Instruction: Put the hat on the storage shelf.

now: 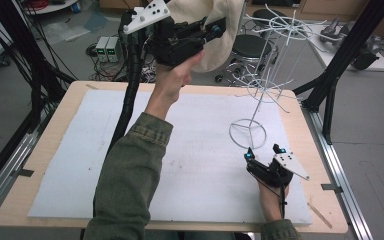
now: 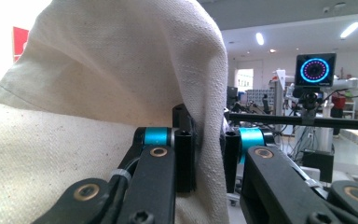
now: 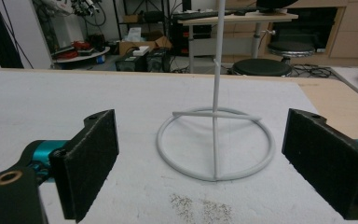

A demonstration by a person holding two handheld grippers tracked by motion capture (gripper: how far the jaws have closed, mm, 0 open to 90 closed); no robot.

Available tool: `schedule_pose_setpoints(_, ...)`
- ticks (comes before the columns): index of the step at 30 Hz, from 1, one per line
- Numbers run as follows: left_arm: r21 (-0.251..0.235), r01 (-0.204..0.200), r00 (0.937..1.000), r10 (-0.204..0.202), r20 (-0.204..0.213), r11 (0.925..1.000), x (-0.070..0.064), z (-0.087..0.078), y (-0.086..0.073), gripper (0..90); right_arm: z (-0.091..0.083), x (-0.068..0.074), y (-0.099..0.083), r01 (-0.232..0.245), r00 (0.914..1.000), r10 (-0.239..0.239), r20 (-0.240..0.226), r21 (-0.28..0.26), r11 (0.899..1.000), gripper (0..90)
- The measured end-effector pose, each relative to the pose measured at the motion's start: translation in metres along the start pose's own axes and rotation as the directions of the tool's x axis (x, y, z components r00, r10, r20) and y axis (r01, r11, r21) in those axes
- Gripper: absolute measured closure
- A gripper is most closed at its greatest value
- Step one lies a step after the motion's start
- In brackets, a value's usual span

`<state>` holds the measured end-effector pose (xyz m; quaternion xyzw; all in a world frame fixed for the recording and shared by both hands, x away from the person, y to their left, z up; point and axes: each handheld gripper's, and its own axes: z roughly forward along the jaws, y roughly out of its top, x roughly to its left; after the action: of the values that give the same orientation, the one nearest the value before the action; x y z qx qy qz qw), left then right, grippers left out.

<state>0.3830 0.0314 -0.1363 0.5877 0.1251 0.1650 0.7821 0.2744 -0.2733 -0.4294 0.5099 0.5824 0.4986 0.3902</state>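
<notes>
High over the far edge of the table [image 1: 50,135], the left gripper [image 1: 215,29] holds a cream cloth hat [image 1: 220,37] up in the air, jaws clamped narrow on a fold of the fabric. Left gripper view confirms it: cloth [image 2: 121,84] pinched btwn the two black jaws, rest of it draped over and to the left of them.

Right gripper [image 1: 264,152] sits low at the near right of the table, jaws spread wide, holding nothing. It points at the ring base [image 1: 248,133] of a white wire stand [image 1: 272,55], just short of it. Right gripper view: ring base [image 3: 214,140] lies flat on the white mat [image 3: 51,102] btwn the open pads [image 3: 93,163], farther off, not touched; the upright post [image 3: 218,70] rises from the ring's near edge. A few dark specks on the mat just near of it.

Step in hand, as I read it: carrying the hat to the stand to hang it on the top prongs [image 1: 285,22], which are right of the hat at about the same height.

Next move prob. calls for:
- right gripper closing in on the base or post to steady it; the stand looks light and leans a bit, could tip
- left carrying the hat rightward above the prongs, opening facing down, then lowering
- letting go only once the cloth sits on the wires

Can't tell from here which way the hat's opening faces.
</notes>
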Motion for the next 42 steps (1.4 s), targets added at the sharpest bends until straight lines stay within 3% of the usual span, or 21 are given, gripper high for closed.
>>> schedule_pose_setpoints(9,0.004,-0.010,0.9993,0.009,0.037,0.9999,-0.006,0.029,-0.001,81.2,0.000,-0.001,0.000,-0.006,1.0000,0.006,-0.003,-0.005,1.000,9.9)
schedule_pose_setpoints(16,-0.028,0.022,0.9959,-0.020,0.088,0.9994,-0.011,0.050,-0.005,81.1,-0.001,-0.002,0.000,-0.007,0.9999,0.007,-0.008,-0.006,1.000,9.9)
schedule_pose_setpoints(20,-0.033,0.009,0.9948,-0.006,0.102,0.9994,-0.014,0.061,-0.007,81.1,-0.002,0.000,0.000,-0.003,0.9999,0.003,-0.014,-0.009,1.000,9.9)
schedule_pose_setpoints(25,-0.047,0.010,0.9910,-0.003,0.134,0.9988,-0.017,0.067,-0.014,81.1,-0.002,0.000,0.000,-0.009,0.9999,0.009,-0.013,-0.004,1.000,9.9)
schedule_pose_setpoints(28,-0.037,-0.020,0.9897,0.025,0.141,0.9991,-0.022,0.073,-0.020,81.0,-0.002,-0.001,0.000,-0.008,0.9999,0.008,-0.011,-0.005,1.000,9.9)
schedule_pose_setpoints(32,-0.031,-0.028,0.9862,0.032,0.162,0.9991,-0.026,0.079,-0.025,81.0,-0.002,0.000,0.000,-0.006,0.9999,0.006,-0.012,-0.009,1.000,9.9)
schedule_pose_setpoints(36,-0.014,-0.059,0.9858,0.061,0.156,0.9982,-0.030,0.082,-0.029,81.0,-0.002,-0.002,0.000,-0.009,0.9999,0.009,-0.010,-0.010,1.000,9.9)
schedule_pose_setpoints(42,0.014,-0.063,0.9840,0.060,0.168,0.9979,-0.029,0.085,-0.036,80.9,-0.002,-0.002,0.000,-0.006,0.9999,0.006,-0.010,-0.009,1.000,9.9)
